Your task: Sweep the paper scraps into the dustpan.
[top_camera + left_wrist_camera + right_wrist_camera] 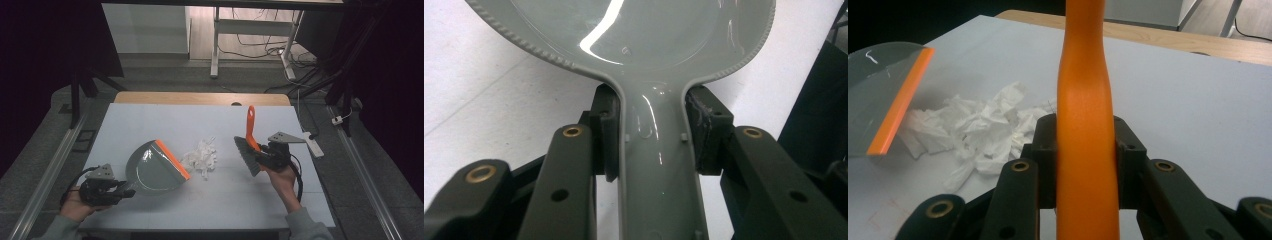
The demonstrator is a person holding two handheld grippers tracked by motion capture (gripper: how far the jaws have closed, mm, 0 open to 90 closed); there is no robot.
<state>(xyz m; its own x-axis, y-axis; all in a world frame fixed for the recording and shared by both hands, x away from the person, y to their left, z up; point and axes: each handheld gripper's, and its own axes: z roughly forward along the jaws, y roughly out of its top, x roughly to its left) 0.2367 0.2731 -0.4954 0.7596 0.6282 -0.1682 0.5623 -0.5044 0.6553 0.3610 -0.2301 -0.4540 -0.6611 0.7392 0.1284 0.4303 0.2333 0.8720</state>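
A pale grey sheet-covered table [150,125] with a bare wooden strip along its far edge is carrying everything here, and the person's forearms are reaching onto it from the near side.

The largest thing on it is a grey plastic dustpan with an orange rubber lip [152,169], sitting left of centre with its lip facing right toward the middle. The left gripper [122,192], held in the person's left hand [75,202] at the near left corner, is pinching the dustpan's grey handle: in the left gripper view both black jaws are pressing against the two sides of the handle just below the rounded pan.

Right of centre, a small hand brush with an orange plastic handle and grey bristles [248,142] is standing with its handle pointing up and away, its bristles angling down to the sheet. The right gripper [261,159], held in the right hand [282,179], is clamping that handle; in the right gripper view the jaws are closing on either side of the orange shaft.

Between the dustpan's lip and the brush, a loose heap of crumpled white paper scraps [202,157] is lying on the sheet, just beside the orange lip and a little apart from the bristles.
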